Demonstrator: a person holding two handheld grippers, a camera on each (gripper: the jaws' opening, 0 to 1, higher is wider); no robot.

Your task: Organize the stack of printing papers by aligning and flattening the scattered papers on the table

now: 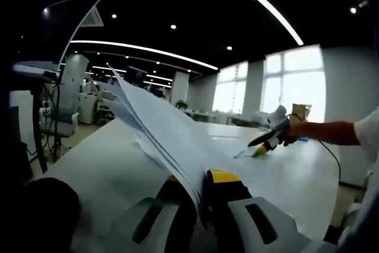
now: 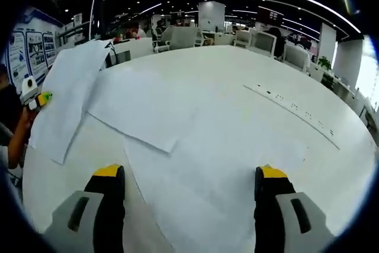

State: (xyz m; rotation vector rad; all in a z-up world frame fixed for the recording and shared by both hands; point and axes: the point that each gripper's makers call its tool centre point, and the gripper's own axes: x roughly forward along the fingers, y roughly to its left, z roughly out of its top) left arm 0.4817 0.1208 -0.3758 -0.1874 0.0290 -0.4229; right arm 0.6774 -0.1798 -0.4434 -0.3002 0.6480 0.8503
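The left gripper (image 1: 200, 197) has its jaws closed on the near edge of a sheaf of papers (image 1: 160, 125), lifted clear of the white worktop (image 1: 106, 164). In the left gripper view the sheaf's long axis runs away from the gripper, its far corner pointing up and off toward the ceiling lights; the sheets fan slightly apart at that far end. Beyond the sheaf, a hand (image 1: 294, 130) holds the right gripper (image 1: 267, 140) low over the worktop.

In the right gripper view the right gripper (image 2: 190, 191) stands wide open with nothing between its jaws. Loose sheets (image 2: 148, 114) lie flat on the worktop (image 2: 249, 75) straight ahead of it, overlapping at different angles; one sheet's corner points back toward the gripper. To the left of those sheets the lifted sheaf (image 2: 68, 96) hangs tilted, long axis running from the left gripper (image 2: 37, 98) up toward the far edge of the worktop.
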